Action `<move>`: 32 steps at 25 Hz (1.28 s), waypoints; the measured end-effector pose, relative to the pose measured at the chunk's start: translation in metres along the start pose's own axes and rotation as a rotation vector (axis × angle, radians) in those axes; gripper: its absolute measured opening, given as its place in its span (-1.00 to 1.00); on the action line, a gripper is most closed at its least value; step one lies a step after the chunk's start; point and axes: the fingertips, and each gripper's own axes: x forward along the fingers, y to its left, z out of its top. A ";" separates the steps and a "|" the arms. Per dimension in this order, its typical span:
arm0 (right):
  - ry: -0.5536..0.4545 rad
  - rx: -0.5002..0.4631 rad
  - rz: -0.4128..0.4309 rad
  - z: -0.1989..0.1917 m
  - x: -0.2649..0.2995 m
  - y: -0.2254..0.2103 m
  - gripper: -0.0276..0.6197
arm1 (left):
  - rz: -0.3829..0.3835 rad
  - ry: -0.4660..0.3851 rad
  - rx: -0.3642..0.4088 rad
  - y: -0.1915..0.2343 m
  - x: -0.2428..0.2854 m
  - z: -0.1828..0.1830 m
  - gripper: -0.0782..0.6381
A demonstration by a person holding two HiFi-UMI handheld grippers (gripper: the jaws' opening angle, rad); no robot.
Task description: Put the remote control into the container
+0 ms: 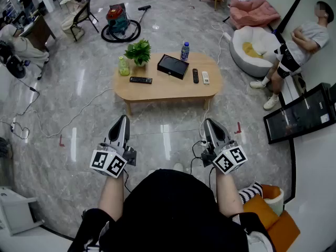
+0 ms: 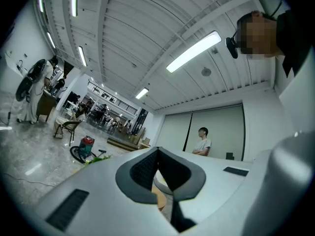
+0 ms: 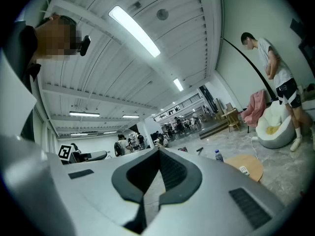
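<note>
Closed and empty: left tongs [image 1: 122, 119], right tongs [image 1: 209, 123], held near, well apart from desk [image 1: 163, 92]. On desk: black remote [image 1: 140, 80] left of black container [image 1: 172, 66].

Right gripper [image 3: 158, 152] has its jaws together, nothing between them. Low right, a wooden bench [image 3: 255, 164] carries a white remote [image 3: 243, 169], with a bottle [image 3: 218, 155] at its far edge. A person [image 3: 275, 73] stands by a white beanbag [image 3: 273, 128].
</note>
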 end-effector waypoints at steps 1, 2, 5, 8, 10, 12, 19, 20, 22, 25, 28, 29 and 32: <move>0.000 -0.001 -0.001 -0.001 0.000 0.000 -0.89 | -0.002 0.003 0.004 0.001 0.000 0.001 -0.78; 0.000 -0.002 -0.002 -0.001 0.001 0.000 -0.89 | -0.004 0.006 0.008 0.001 -0.001 0.001 -0.78; 0.002 -0.013 -0.007 0.000 0.002 0.005 -0.89 | -0.011 0.011 0.022 0.003 -0.003 0.004 -0.78; 0.007 -0.023 -0.004 -0.002 0.003 0.011 -0.89 | -0.015 0.009 0.021 0.007 -0.005 0.005 -0.78; 0.011 -0.026 -0.006 -0.005 0.004 0.012 -0.89 | -0.019 0.008 0.017 0.009 -0.005 0.005 -0.78; 0.014 -0.032 -0.007 -0.008 0.004 0.015 -0.89 | -0.027 0.009 0.017 0.010 -0.006 0.005 -0.78; 0.038 -0.155 -0.056 -0.011 0.009 0.032 -0.89 | -0.065 0.041 0.050 0.012 -0.010 0.006 -0.78; 0.036 -0.156 -0.063 -0.011 0.012 0.034 -0.89 | -0.069 0.046 0.057 0.013 -0.011 0.007 -0.78; 0.019 -0.122 -0.072 -0.009 0.015 0.037 -0.89 | -0.073 0.050 0.070 0.016 -0.014 0.008 -0.78; -0.009 -0.077 -0.108 -0.008 0.013 0.037 -0.89 | -0.073 0.058 0.074 0.024 -0.019 0.009 -0.78; -0.012 -0.076 -0.137 -0.007 0.011 0.038 -0.89 | -0.063 0.089 0.080 0.031 -0.020 0.006 -0.78; -0.012 -0.079 -0.142 -0.008 0.011 0.040 -0.89 | -0.064 0.098 0.084 0.034 -0.021 0.005 -0.78; -0.012 -0.089 -0.148 -0.009 0.016 0.044 -0.89 | -0.084 0.106 0.082 0.038 -0.020 0.006 -0.78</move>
